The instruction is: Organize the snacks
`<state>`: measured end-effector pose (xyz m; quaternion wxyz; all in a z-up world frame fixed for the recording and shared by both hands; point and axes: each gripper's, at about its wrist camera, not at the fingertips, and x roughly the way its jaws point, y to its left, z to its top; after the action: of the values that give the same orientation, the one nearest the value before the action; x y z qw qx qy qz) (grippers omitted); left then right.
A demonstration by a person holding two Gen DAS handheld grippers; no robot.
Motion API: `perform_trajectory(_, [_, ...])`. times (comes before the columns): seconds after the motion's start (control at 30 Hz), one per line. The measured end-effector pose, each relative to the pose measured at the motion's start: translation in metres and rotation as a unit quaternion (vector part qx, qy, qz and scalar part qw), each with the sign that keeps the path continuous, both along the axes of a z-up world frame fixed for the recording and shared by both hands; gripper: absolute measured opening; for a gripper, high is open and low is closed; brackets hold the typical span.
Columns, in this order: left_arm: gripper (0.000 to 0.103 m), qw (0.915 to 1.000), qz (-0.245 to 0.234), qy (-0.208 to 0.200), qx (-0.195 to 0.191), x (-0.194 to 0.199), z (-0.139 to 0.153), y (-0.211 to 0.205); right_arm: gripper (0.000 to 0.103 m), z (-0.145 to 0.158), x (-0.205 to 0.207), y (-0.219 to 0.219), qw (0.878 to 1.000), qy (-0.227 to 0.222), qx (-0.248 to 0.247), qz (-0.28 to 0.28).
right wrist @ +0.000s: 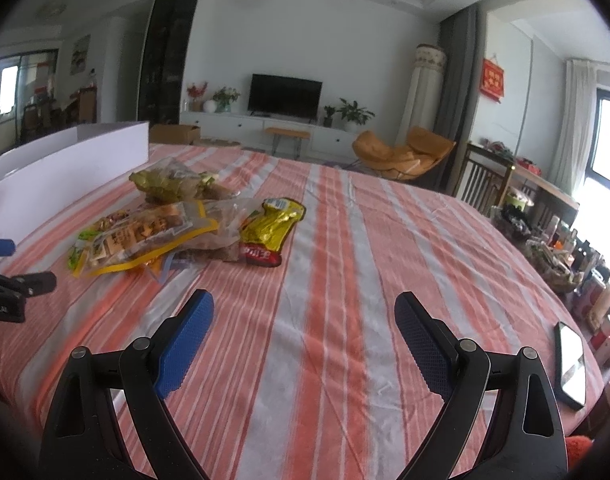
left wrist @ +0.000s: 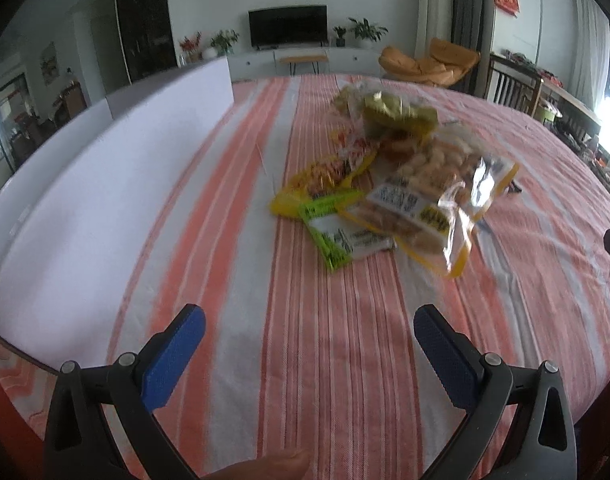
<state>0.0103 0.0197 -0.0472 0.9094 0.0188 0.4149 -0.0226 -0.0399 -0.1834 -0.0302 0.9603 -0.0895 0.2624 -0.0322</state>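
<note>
A heap of snack bags lies on the striped tablecloth (left wrist: 329, 360). In the left wrist view a clear yellow-edged bag of snacks (left wrist: 437, 200) sits in front, a green-and-white packet (left wrist: 337, 232) to its left, a yellow packet (left wrist: 325, 180) behind that, and an olive-gold bag (left wrist: 401, 114) at the back. My left gripper (left wrist: 309, 320) is open, short of the heap, holding nothing. In the right wrist view the heap (right wrist: 153, 228) is at the left, with a gold-and-red packet (right wrist: 271, 232) on its right side. My right gripper (right wrist: 305, 306) is open and empty, nearer than the packets.
A white box wall (left wrist: 85, 184) runs along the left of the table, also seen as a white box (right wrist: 65, 164). A phone (right wrist: 572, 364) lies near the table's right edge. A person's fingertip (left wrist: 273, 466) shows under the left gripper. The left gripper's tip (right wrist: 9, 276) pokes in at left.
</note>
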Motion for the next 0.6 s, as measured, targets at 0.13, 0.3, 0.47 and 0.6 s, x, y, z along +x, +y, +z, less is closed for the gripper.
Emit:
perform_trajectory(0.13, [0.103,0.9998,0.000,0.020,-0.006,0.004,-0.008,0.002,0.094,-0.003,0.002,0.001,1.000,0.017,0.009,0.010])
perform_trajectory(0.3, [0.103,0.9991,0.002,0.042,-0.003,0.006,-0.019,0.004,0.094,-0.010,0.004,0.007,0.999,0.037,0.008,0.025])
perform_trajectory(0.47, [0.103,0.9988,0.003,0.048,-0.008,0.008,-0.022,0.004,0.094,-0.017,0.006,0.011,0.998,0.058,0.015,0.036])
perform_trajectory(0.6, [0.103,0.9987,0.003,0.050,-0.008,0.009,-0.021,0.002,0.094,-0.028,0.012,0.007,0.995,0.087,0.027,0.031])
